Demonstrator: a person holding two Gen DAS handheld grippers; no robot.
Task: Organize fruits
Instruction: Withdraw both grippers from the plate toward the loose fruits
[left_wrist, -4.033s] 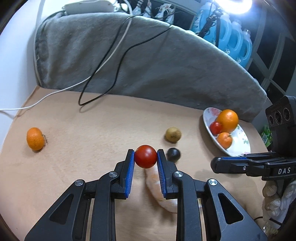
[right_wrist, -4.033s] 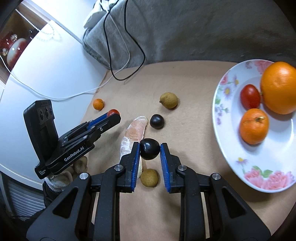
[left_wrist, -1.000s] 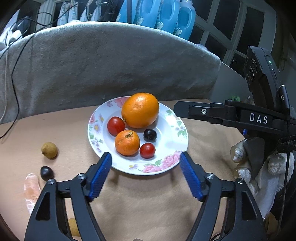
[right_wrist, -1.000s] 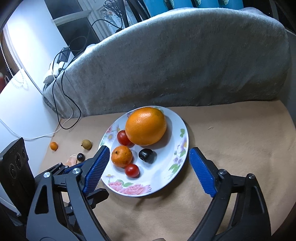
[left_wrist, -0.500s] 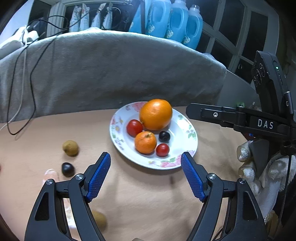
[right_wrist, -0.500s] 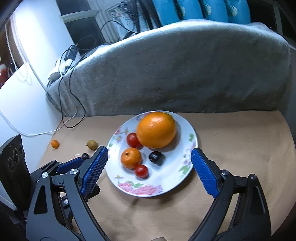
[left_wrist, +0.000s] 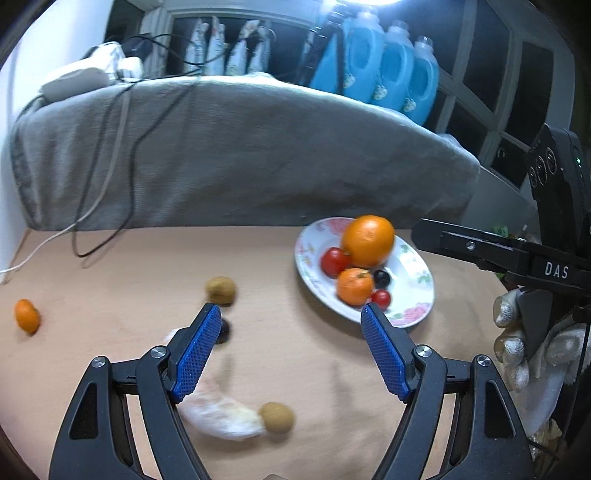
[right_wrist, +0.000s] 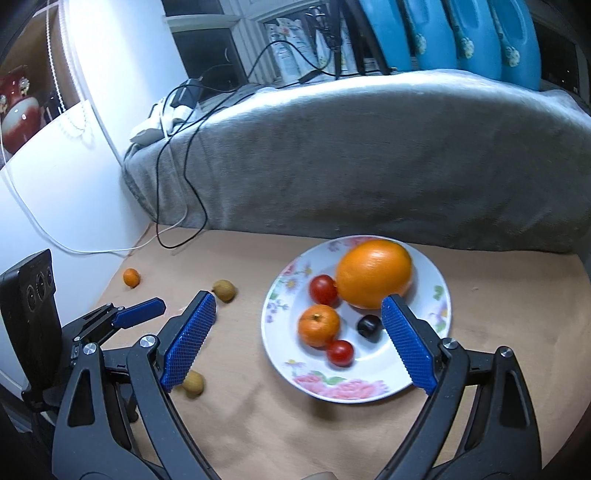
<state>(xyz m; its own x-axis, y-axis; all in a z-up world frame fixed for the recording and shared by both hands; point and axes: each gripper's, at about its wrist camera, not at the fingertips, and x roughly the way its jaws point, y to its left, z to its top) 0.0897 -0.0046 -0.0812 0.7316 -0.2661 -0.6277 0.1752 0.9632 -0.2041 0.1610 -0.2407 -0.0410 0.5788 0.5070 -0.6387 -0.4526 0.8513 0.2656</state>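
I noted both my grippers — left gripper (left_wrist: 290, 325) and right gripper (right_wrist: 299, 317) — spread wide, nothing held. Beyond lay the plate (right_wrist: 424, 376) with five fruits; a brown fruit (left_wrist: 277, 417) and small orange (left_wrist: 26, 315) lay on the table (left_wrist: 129, 266).

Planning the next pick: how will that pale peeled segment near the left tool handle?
The pale segment looks soft and curved, so it probably sags and bruises under a firm squeeze. It lies flat and should not roll. The round brown fruit touching it may roll away.
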